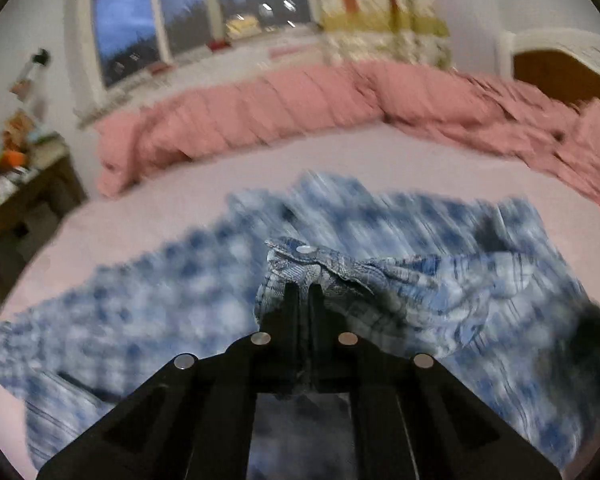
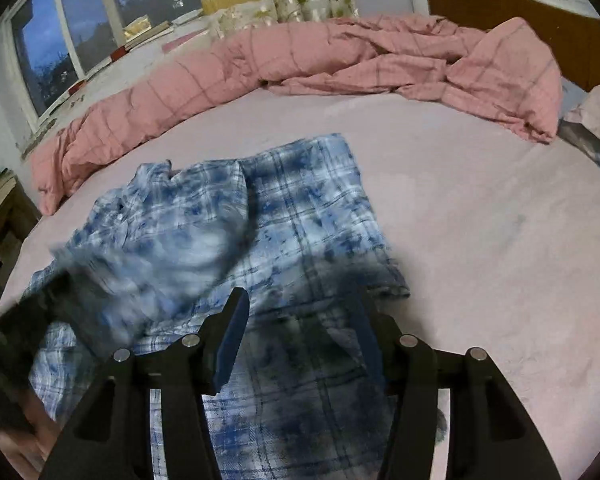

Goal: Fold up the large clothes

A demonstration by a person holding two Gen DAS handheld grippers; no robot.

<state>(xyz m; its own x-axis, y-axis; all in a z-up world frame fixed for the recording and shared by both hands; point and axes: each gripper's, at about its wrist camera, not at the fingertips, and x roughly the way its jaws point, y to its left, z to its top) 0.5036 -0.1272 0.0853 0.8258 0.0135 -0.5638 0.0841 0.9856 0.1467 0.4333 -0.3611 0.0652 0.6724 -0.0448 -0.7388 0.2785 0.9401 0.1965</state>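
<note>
In the left wrist view, the left tongs (image 1: 303, 289) at lower centre are pinched tight on a bunched cuff of the blue-and-white plaid cotton shirt (image 1: 440, 280), its snap button visible only here. The right wrist view shows the shirt (image 2: 300, 208) spread on the pale pink bed sheet (image 2: 480, 240), with the right tongs (image 2: 300, 312) half open above it, gripping nothing.
</note>
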